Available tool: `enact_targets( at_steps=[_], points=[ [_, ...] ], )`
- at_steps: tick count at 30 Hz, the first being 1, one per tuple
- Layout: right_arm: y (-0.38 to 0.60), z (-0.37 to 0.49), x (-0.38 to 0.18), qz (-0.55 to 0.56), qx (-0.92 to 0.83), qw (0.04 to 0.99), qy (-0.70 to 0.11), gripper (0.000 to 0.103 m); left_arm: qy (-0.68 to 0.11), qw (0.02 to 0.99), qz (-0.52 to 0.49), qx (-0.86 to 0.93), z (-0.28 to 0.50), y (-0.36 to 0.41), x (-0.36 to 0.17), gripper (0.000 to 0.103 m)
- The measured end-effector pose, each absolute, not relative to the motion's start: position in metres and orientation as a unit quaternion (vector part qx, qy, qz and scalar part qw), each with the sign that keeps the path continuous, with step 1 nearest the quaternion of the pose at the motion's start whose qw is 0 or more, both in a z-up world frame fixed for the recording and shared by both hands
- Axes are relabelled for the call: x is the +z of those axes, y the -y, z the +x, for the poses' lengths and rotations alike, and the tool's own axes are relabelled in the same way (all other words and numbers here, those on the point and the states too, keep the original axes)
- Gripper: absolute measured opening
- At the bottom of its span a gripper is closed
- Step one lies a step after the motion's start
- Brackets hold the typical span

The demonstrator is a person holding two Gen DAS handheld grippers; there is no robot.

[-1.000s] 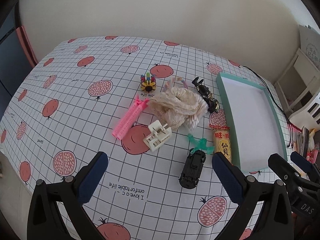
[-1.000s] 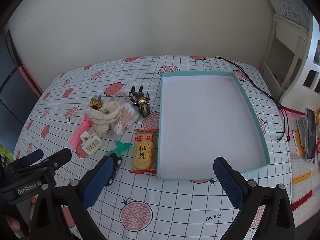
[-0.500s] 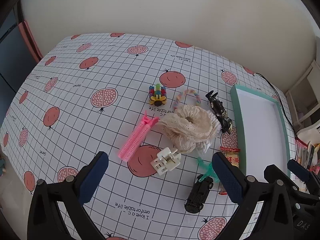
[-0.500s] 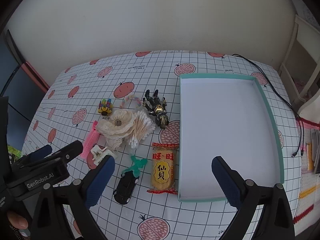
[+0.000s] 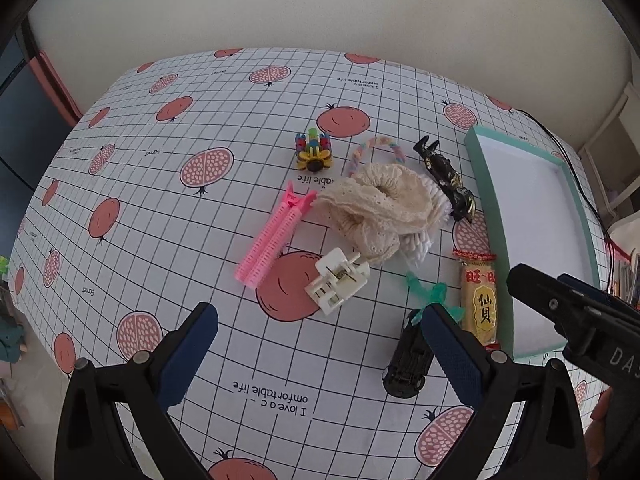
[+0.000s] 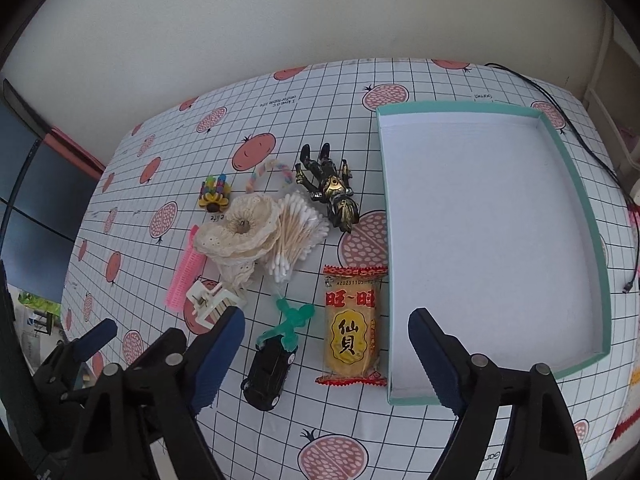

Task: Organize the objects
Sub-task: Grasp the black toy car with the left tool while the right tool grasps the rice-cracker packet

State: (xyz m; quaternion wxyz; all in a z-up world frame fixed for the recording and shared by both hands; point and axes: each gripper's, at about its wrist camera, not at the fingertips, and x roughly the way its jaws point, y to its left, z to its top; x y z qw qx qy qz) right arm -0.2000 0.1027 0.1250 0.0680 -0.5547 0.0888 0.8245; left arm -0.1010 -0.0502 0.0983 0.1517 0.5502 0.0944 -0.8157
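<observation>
1. Tabletop [image 6: 400, 432] is carrying everything.
2. Tray [image 6: 600, 240] is lying at 3 o'clock, bare inside.
3. Both tongs, left [image 5: 320, 336] and right [image 6: 326, 334], are gaping wide, gripping nothing.
4. Snack [image 6: 352, 328] is touching the tray's 9 o'clock wall.
5. Car [image 6: 268, 372] is sitting at the snack's 8 o'clock.

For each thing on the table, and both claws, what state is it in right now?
Box: open, nothing inside.
Snack pack: sealed, flat beside the box.
Toy car: on its wheels.
Figure: lying down.
Cotton swabs: bagged, partly under the scrunchie.
White clip: shut.
Pink roller: lying flat.
Left claw: open, holding nothing.
Right claw: open, holding nothing.
</observation>
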Motion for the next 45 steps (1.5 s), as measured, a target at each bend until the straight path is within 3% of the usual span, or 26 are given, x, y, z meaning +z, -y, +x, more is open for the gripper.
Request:
enact_targets(
  at_steps=[11, 20, 29, 45],
  points=[
    [-0.111, -0.198, 0.111, -0.571, 0.812, 0.048, -0.116, 0.071, -0.131, 0.140, 0.579, -0.793, -0.098, 0.029, 0.070, 0.101],
    [-0.104, -0.202, 0.088, -0.594, 0.796, 0.044, -0.104, 0.069, -0.101, 0.150, 0.594, -0.784, -0.104, 0.013, 0.050, 0.099],
    [-0.107, -0.206, 0.072, -0.607, 0.785, 0.050, -0.108, 0.063, -0.108, 0.149, 0.599, -0.780, -0.107, 0.006, 0.039, 0.094],
    [-0.107, -0.205, 0.071, -0.609, 0.784, 0.060, -0.107, 0.062, -0.114, 0.174, 0.591, -0.779, -0.108, 0.007, 0.037, 0.087]
  ],
)
